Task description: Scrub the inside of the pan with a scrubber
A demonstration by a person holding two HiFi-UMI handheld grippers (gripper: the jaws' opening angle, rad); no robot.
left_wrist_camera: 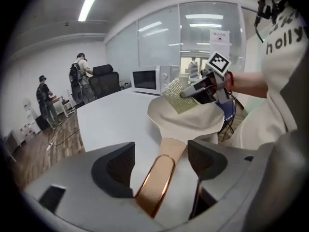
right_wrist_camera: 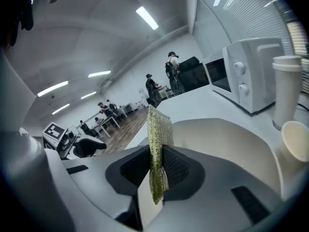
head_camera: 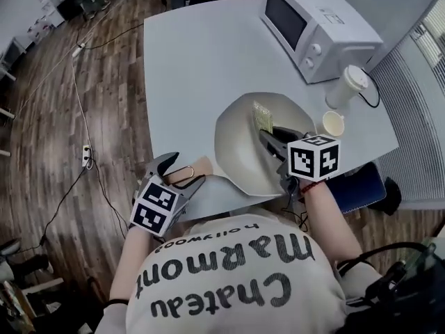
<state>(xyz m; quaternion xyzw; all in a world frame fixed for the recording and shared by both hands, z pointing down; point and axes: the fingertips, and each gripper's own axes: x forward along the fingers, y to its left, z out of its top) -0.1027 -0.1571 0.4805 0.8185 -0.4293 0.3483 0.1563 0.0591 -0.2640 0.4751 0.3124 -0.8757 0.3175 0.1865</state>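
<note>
pointing at left gripper (left_wrist_camera: 161,151), pan handle (left_wrist_camera: 161,180) sits between its open fingers (left_wrist_camera: 116,170); right gripper (right_wrist_camera: 155,166) clamps upright scrubber (right_wrist_camera: 159,129)

Your pan (head_camera: 240,152) looks smooth and matt, its handle (left_wrist_camera: 159,174) ringed in glossy coppery metal. Your scrubber (right_wrist_camera: 157,129) is rough, glittery mesh. Under the pan, the table (head_camera: 188,61) is smooth and matt.

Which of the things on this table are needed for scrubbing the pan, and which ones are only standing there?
For the job:
- pan, its handle between the open left tongs
- scrubber, clamped in the right tongs

Only standing there:
- microwave
- lidded cup
- small open cup
</note>
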